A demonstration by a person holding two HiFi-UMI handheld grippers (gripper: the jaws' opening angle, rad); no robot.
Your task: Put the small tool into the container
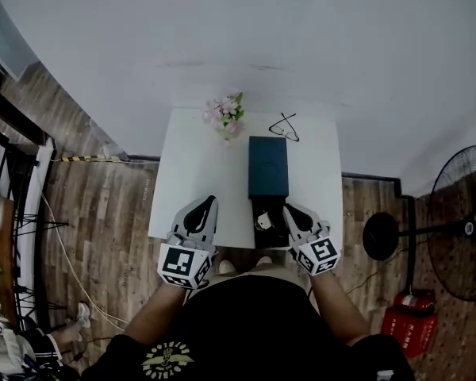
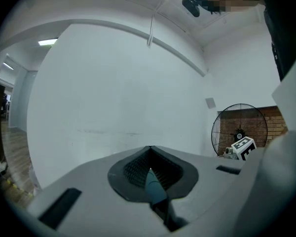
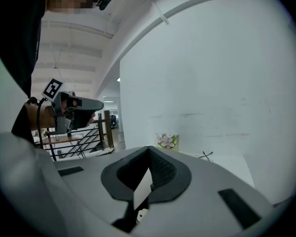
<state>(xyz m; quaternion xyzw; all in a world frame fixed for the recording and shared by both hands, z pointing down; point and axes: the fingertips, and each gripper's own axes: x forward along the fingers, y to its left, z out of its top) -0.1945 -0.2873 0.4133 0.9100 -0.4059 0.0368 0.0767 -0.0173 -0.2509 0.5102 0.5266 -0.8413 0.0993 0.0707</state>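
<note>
Both pressed together, left tongs point(image 1: 209, 202) and right tongs point(image 1: 288, 208) sit near the dark box point(image 1: 268, 166); flowers point(image 1: 226, 116), glasses point(image 1: 284, 127) beyond.

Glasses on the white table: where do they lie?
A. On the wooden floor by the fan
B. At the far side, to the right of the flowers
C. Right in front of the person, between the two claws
B: the head view shows the glasses on the table at its far side, just right of the flowers.
</note>
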